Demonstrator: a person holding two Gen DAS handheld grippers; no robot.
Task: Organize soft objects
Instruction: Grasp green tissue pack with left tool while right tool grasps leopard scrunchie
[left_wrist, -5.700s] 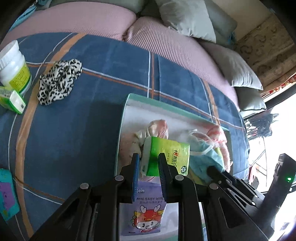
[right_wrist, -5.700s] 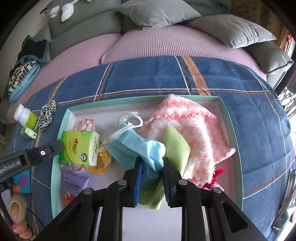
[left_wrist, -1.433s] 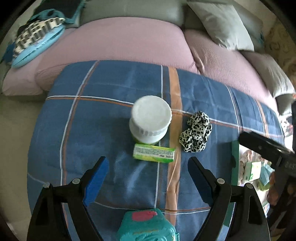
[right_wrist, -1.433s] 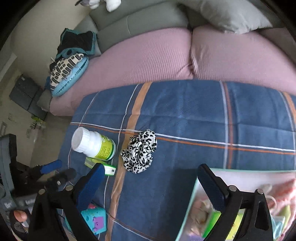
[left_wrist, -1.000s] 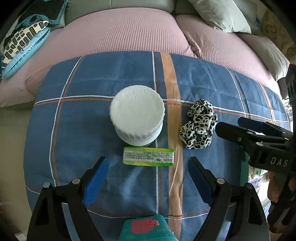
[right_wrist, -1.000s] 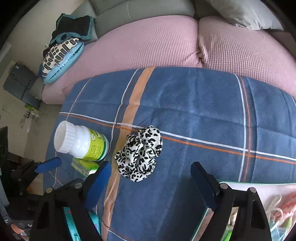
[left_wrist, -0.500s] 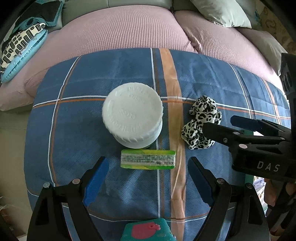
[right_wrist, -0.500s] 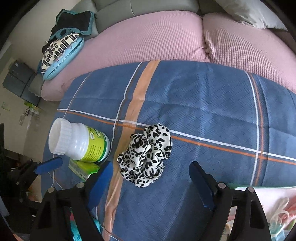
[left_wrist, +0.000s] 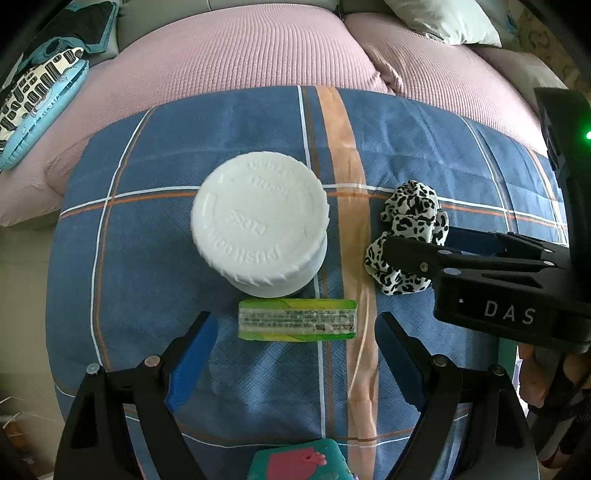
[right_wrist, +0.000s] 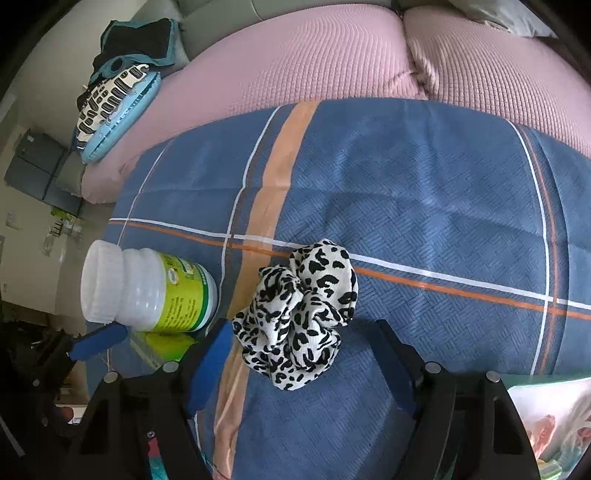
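A black-and-white leopard-print scrunchie (right_wrist: 301, 314) lies on the blue plaid blanket (right_wrist: 424, 206). My right gripper (right_wrist: 301, 349) is open with its fingers on either side of the scrunchie's near part. The scrunchie also shows in the left wrist view (left_wrist: 412, 210), partly behind the right gripper's fingers. My left gripper (left_wrist: 295, 343) is open and empty, its fingers either side of a small green packet (left_wrist: 297, 319).
A white-capped bottle (left_wrist: 260, 221) with a green label (right_wrist: 184, 299) stands left of the scrunchie, just behind the packet. A teal toy (left_wrist: 299, 459) lies at the near edge. The tray's corner (right_wrist: 546, 413) with soft items is at lower right. Pink cushions (left_wrist: 240, 48) lie behind.
Both grippers have come down closer to the blanket. The right gripper has closed in over the scrunchie and the left over the green packet. Both stay open.
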